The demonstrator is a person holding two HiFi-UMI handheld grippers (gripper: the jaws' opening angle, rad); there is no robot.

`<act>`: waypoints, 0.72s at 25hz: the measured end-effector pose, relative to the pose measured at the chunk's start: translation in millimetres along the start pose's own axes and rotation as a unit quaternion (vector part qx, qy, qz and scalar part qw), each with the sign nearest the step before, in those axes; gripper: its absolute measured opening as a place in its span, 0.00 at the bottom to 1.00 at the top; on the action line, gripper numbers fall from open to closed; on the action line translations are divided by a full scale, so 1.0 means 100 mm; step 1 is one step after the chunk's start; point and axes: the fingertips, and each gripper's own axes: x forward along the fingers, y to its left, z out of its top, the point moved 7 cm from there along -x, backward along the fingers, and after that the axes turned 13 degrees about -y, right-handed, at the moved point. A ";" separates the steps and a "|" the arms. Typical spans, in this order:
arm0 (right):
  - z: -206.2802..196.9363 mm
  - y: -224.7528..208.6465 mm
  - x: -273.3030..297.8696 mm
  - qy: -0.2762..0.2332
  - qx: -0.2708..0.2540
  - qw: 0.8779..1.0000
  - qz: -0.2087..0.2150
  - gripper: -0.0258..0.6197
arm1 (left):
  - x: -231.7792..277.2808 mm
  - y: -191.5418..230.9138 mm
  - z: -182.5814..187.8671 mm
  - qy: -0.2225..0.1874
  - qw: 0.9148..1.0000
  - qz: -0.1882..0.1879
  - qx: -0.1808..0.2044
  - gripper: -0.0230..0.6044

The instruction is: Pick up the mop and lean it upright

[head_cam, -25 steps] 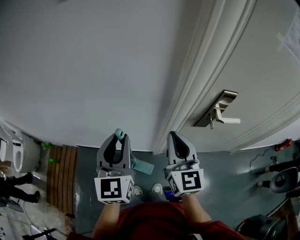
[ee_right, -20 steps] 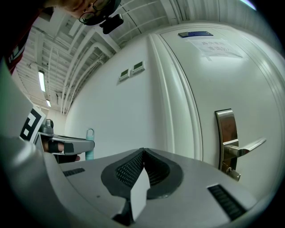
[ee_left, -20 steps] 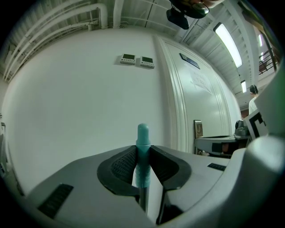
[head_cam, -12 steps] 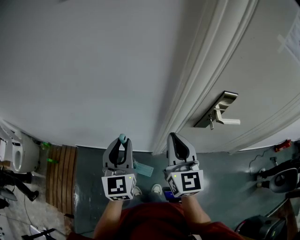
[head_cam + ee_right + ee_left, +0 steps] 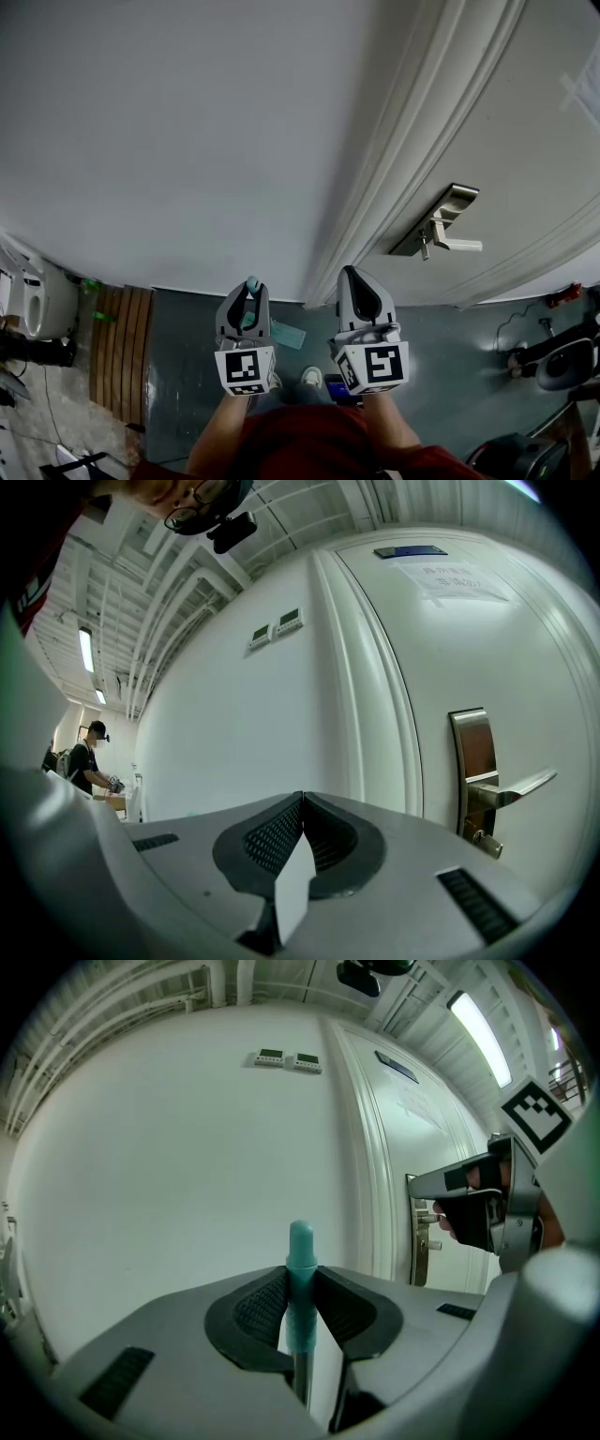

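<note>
Two tongs point at a white wall [image 5: 187, 141]: the left tongs [image 5: 246, 292] pinch the upright mop handle [image 5: 300, 1274] between them, the right tongs [image 5: 301, 803] are pressed together empty, so lifting looks done and leaning is not yet finished.

Dull grey-blue smooth floor [image 5: 187, 375]. Below the left gripper [image 5: 248, 291] jaws and just right of them, a flat pale-teal rectangular mop head [image 5: 287, 335] lies on the floor. Well left of those jaws is a brown slatted wooden panel [image 5: 122, 352], flat on the floor, with a small green item [image 5: 91, 285] at its far corner. Below and between both pairs of jaws is a white shoe toe [image 5: 312, 377]. Well right of the right gripper [image 5: 349, 274] jaws are a small red object [image 5: 562, 292] and a dark rounded object [image 5: 562, 361]; neither can be identified.
</note>
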 end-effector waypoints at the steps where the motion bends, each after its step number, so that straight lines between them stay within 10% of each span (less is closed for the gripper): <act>1: 0.00 0.00 0.00 0.000 0.000 1.000 0.000 0.07 | 0.00 0.00 0.00 -0.002 1.000 0.000 0.002 0.20; 18: -0.01 -0.05 0.04 0.002 -0.002 1.000 -0.002 0.07 | 0.24 0.06 -0.06 -0.010 1.000 -0.004 0.005 0.20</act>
